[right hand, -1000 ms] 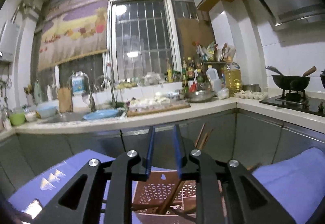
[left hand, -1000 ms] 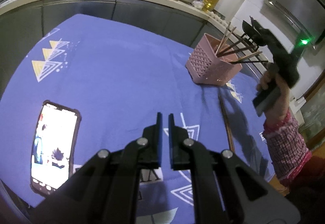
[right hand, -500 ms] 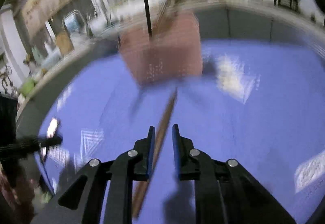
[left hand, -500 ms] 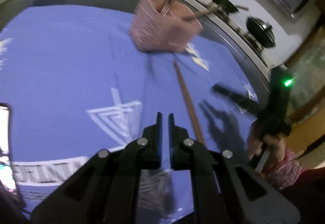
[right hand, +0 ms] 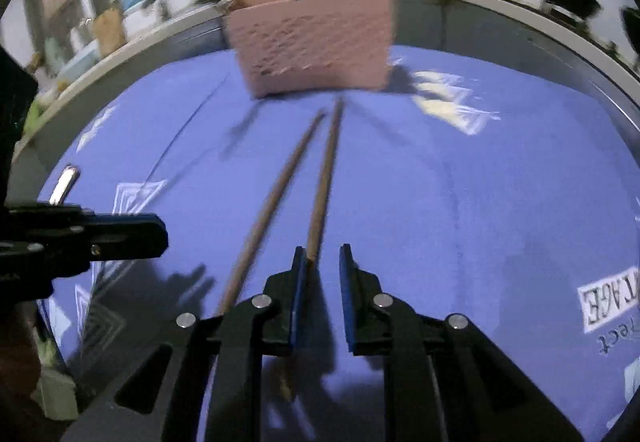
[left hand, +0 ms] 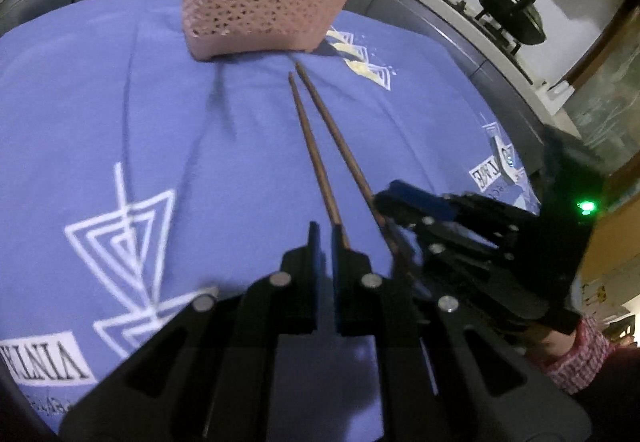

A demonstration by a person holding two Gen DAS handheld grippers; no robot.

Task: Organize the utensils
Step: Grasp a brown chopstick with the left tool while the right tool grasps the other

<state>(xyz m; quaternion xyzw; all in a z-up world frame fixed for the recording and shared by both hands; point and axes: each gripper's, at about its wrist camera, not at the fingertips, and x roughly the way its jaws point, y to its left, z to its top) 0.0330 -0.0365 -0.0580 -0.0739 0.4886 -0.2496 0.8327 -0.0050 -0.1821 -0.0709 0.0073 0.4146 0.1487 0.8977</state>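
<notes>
Left wrist view
- Left gripper (left hand: 325,242): pointing down at the cloth, jaws sitting nearly closed with only a thin slit between the blue pads, gripping nothing.
- Chopsticks (left hand: 320,145): two brown sticks lying side by side on the cloth, running from just in front of the basket toward the camera; the near end of the left stick (left hand: 310,145) is disappearing behind the right-hand finger of this gripper.
- Right gripper (left hand: 384,203): coming in from the right edge, its tips lying over the near end of the right stick (left hand: 340,145).
- Pink basket (left hand: 260,7): standing upright at the far side of the cloth, holding several sticks and a metal handle leaning out over its rim.
- Blue tablecloth (left hand: 120,101): covering the table, carrying white triangle prints.
- Sleeve (left hand: 576,354): checked pink, showing at the lower right.

Right wrist view
- Right gripper (right hand: 323,258): jaws standing apart, with the right stick (right hand: 322,193) running in against the inner face of the left-hand pad; the other pad is standing clear of it, so nothing is clamped.
- Left stick (right hand: 272,201): lying just outside the jaws, passing under the left-hand finger.
- Left gripper (right hand: 160,232): reaching in from the left edge, its tip hanging near the sticks but apart from them.
- Pink basket (right hand: 316,41): blurred, standing just beyond the far tips of the sticks.
- Blue tablecloth (right hand: 480,201): lying under everything.
</notes>
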